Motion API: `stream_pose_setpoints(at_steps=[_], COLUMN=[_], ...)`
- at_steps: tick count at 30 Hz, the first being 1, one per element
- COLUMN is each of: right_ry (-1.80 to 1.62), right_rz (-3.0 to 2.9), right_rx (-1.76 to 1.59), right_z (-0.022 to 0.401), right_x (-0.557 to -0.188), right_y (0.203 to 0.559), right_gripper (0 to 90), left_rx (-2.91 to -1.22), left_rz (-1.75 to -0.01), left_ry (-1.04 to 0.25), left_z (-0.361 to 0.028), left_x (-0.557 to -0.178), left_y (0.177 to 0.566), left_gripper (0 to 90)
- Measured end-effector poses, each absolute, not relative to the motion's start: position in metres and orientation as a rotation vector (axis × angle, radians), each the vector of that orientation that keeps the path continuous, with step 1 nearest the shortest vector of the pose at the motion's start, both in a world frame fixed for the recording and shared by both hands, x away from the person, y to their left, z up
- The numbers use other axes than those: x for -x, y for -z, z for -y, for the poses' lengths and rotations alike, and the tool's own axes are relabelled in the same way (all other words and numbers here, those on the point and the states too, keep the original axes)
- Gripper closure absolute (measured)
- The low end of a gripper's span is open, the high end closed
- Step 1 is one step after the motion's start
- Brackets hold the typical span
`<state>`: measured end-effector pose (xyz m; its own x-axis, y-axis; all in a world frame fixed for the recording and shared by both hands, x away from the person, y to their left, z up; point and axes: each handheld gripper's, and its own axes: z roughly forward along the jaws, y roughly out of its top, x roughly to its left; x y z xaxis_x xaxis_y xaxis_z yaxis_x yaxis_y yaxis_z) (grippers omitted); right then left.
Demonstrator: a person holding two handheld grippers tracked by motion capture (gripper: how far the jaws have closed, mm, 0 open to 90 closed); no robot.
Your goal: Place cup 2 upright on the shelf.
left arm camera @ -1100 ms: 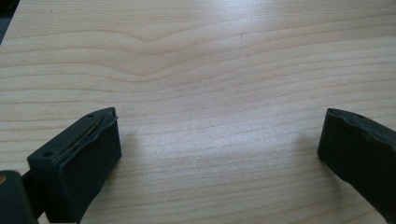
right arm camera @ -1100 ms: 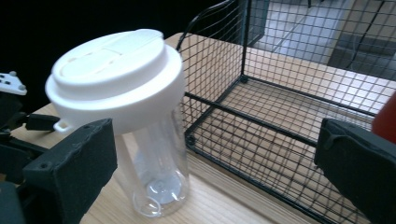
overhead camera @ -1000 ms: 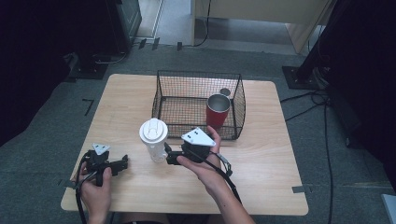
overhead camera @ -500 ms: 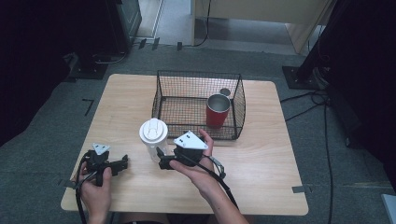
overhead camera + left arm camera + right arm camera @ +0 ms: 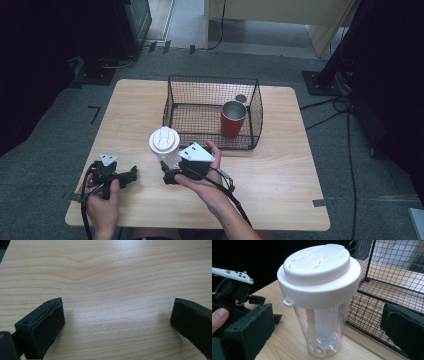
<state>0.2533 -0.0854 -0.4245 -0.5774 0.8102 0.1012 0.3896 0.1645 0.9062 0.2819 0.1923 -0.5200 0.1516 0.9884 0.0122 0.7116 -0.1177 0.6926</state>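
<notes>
A clear plastic tumbler with a wide white lid (image 5: 164, 144) stands upright on the pale wooden table (image 5: 280, 165), just in front of the near left corner of the black wire basket (image 5: 212, 111). The right gripper (image 5: 169, 176) sits low at the tumbler's base, its jaws spread wide; in the right gripper view the tumbler (image 5: 319, 297) stands between them (neither pad touching it) and a white straw inside leans against its wall. A red metal cup with a silver rim (image 5: 233, 118) stands upright inside the basket, toward its right side. The left gripper (image 5: 131, 175) rests near the table's front left corner, well apart from the tumbler, jaws likewise spread over bare wood (image 5: 112, 290).
</notes>
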Motion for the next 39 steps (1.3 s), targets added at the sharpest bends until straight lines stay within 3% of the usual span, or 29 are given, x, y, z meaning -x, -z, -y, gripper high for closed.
stream_pose_setpoints(at_steps=[39], right_ry=[-1.363], right_rz=[-1.954], right_rx=[-1.183], right_z=[0.041], right_x=[-0.278], right_y=[0.446], right_gripper=[0.0], left_rx=[-1.892], left_rz=[-1.616], left_ry=[-0.663], left_z=[-0.192], left_x=[-0.282], left_y=[0.52], left_gripper=[0.0])
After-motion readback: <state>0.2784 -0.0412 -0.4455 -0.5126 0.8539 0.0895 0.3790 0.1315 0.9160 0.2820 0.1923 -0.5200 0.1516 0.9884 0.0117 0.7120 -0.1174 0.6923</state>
